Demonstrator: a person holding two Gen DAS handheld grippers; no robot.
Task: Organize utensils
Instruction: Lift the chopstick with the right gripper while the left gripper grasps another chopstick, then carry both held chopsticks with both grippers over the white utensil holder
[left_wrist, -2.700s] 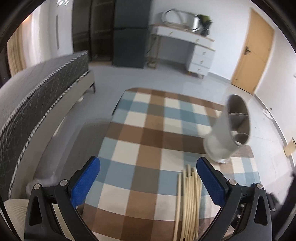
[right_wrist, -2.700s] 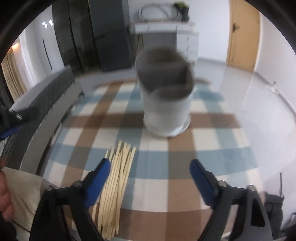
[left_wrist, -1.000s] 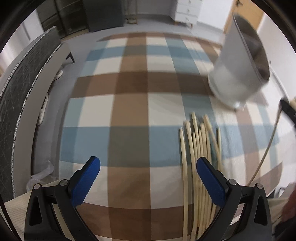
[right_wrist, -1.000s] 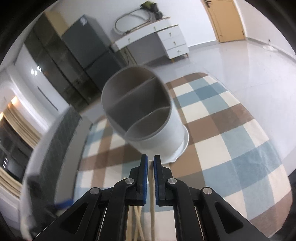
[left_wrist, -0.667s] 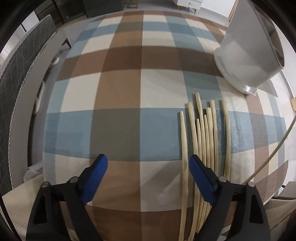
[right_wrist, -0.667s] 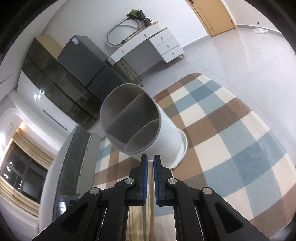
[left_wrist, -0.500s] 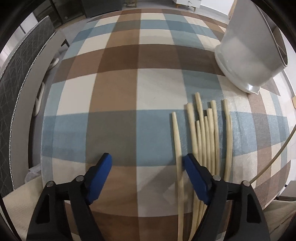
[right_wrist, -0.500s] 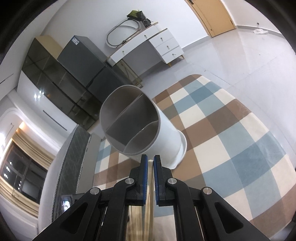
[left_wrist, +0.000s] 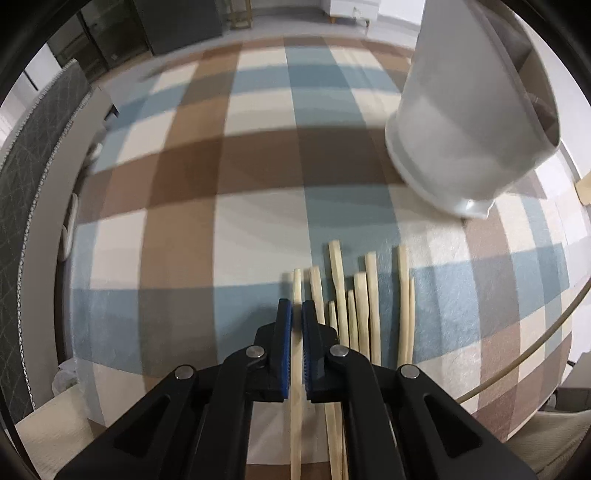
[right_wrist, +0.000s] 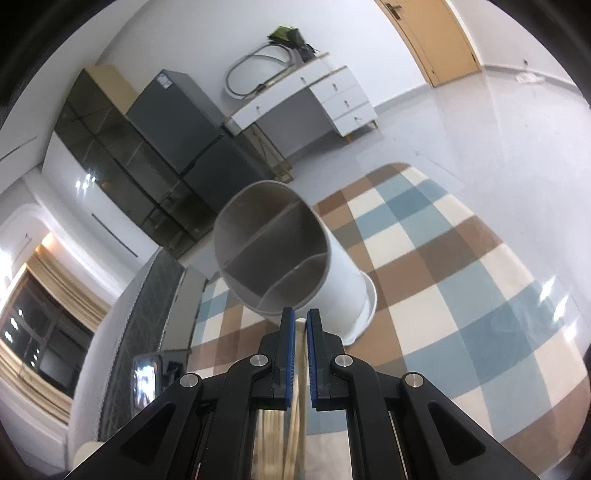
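Observation:
Several pale wooden chopsticks (left_wrist: 360, 306) lie side by side on the checked tablecloth (left_wrist: 184, 206). My left gripper (left_wrist: 296, 314) is shut on the leftmost chopstick (left_wrist: 296, 284), low over the cloth. A white utensil holder (left_wrist: 461, 122) with inner dividers stands at the far right. In the right wrist view my right gripper (right_wrist: 300, 321) is shut on another chopstick (right_wrist: 300, 328), raised, just in front of the holder's rim (right_wrist: 273, 247). That raised chopstick also shows as a thin curved line in the left wrist view (left_wrist: 524, 354).
A grey bed (left_wrist: 29, 177) runs along the table's left side. The table edge (left_wrist: 88, 354) drops off at the left and near sides. A dark cabinet (right_wrist: 147, 155), a white dresser (right_wrist: 314, 96) and a wooden door (right_wrist: 443, 37) stand far behind.
My left gripper has closed from wide open onto the leftmost chopstick and moved right and lower. My right gripper has stayed shut on its chopstick by the holder.

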